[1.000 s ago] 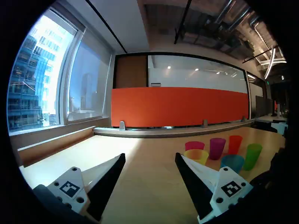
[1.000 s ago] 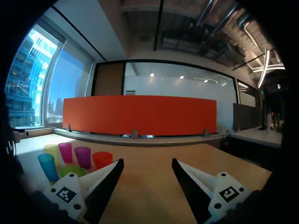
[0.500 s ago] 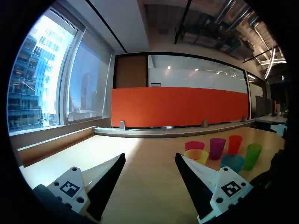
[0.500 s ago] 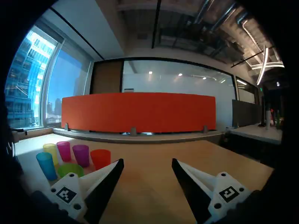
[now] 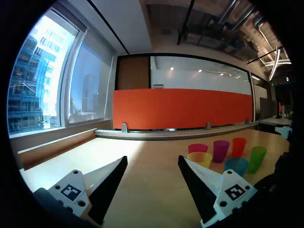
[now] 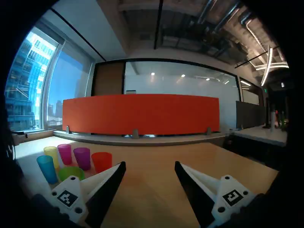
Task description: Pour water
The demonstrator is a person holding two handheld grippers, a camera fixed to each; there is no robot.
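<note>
Both sets of jaws are held wide apart, with nothing caught between them. The left gripper [image 5: 152,157] is parked low over the light wooden counter [image 5: 152,193]. In the left gripper view, the cups are bunched close together on that counter, toward the right and all standing upright. There's a pink cup [image 5: 198,148], a yellow cup [image 5: 199,157] just in front of it, a purple cup [image 5: 220,150], an orange cup [image 5: 238,146], a green cup [image 5: 257,159] and a blue cup [image 5: 236,165]. The yellow and blue ones are partly covered by that gripper's finger.

In the right gripper view, the same bunch is found at the lower left, beside the right gripper [image 6: 149,163]. Whether any water is in them can't be made out.

The far edge of the counter is lined by an orange divider panel [image 5: 182,108], and a big window [image 5: 34,83] is seen off to the left.
</note>
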